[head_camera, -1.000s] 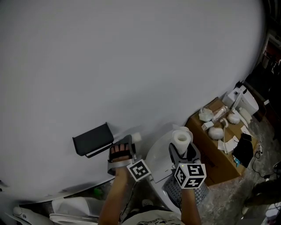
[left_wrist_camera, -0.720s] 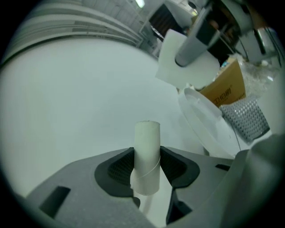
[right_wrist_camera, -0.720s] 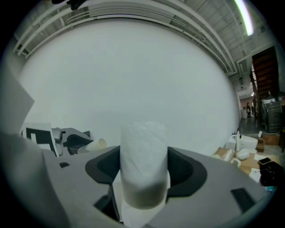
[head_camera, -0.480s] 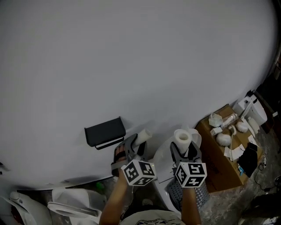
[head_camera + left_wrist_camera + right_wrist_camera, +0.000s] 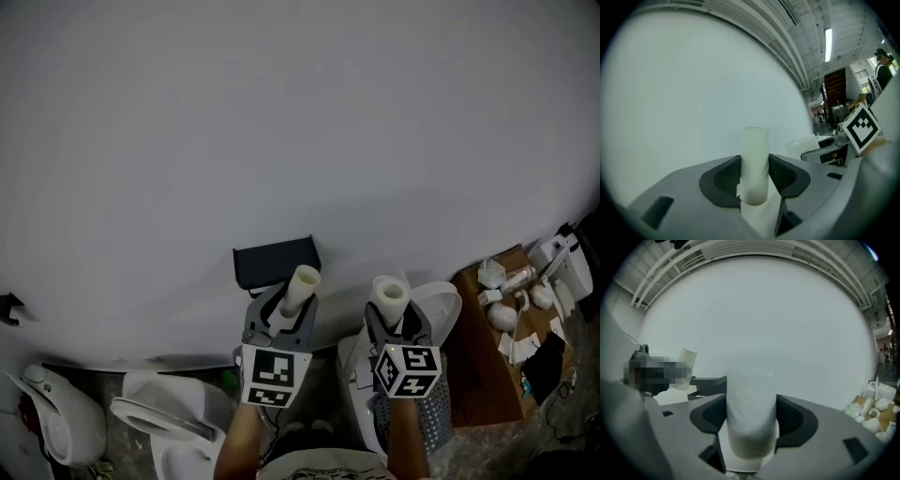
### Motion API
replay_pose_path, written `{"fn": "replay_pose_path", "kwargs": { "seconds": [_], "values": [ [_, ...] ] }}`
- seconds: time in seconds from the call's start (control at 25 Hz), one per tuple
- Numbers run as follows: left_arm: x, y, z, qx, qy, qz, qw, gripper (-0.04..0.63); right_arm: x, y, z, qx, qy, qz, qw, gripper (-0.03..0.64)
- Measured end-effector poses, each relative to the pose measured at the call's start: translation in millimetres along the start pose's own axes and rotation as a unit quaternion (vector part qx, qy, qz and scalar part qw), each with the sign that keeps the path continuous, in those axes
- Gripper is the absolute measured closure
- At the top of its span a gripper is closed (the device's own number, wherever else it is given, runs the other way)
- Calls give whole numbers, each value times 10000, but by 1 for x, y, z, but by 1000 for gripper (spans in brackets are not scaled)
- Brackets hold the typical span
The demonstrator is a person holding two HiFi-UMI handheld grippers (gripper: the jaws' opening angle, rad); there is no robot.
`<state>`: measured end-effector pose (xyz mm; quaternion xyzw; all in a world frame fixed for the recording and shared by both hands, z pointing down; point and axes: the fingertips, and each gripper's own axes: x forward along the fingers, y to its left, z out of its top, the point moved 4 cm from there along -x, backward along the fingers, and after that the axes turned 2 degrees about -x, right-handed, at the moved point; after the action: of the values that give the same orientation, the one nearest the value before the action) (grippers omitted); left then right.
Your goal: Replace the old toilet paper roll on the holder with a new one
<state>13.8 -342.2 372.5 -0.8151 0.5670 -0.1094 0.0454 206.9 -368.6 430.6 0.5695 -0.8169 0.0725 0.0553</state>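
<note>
Backdrop: a plain white wall (image 5: 281,122) is seen, with the dark holder (image 5: 275,263) fixed low on it; no roll is seen on it.
Left gripper (image 5: 284,317): clenched on the old cardboard tube (image 5: 300,284), which is held upright just below the holder's right end.
Right gripper (image 5: 390,325): clamped on the new roll (image 5: 389,298), which is held upright, beside the tube and apart from the holder.
Floor: a toilet bowl (image 5: 159,419) is seen at lower left and a cardboard box (image 5: 487,375) at right.
Risk, path: the way to the holder could be blocked by the left gripper, so the new roll might be knocked against the tube.
Risk, grip: the soft roll could be squashed or let slip if it is tilted for mounting.
Change: the tube, earlier sideways at the holder's end, has been raised and turned upright; the new roll is held as before.
</note>
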Motion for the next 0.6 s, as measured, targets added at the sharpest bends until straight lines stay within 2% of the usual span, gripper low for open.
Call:
{"fn": "replay_pose_path", "kwargs": {
  "seconds": [0.12,0.2,0.32,0.4,0.48,0.6],
  "values": [
    [-26,31,1,-395,-229,194,9988,413,6,18,0,-36,37,103,9999,319],
    [-42,53,-2,-835,-405,319,9952,413,9,28,2,-48,39,150,9999,319],
    [-62,84,-11,-1649,-692,457,9828,413,13,41,4,-71,8,182,9998,319],
    [-75,101,-15,-2046,-899,586,9729,413,15,48,6,-121,-13,213,9997,319],
    [-86,114,-19,-2202,-1028,771,9669,413,16,53,8,-197,-23,252,9995,319],
    [-95,129,-25,-2211,-1060,986,9645,413,19,60,9,-299,-23,277,9992,319]
  ]
}}
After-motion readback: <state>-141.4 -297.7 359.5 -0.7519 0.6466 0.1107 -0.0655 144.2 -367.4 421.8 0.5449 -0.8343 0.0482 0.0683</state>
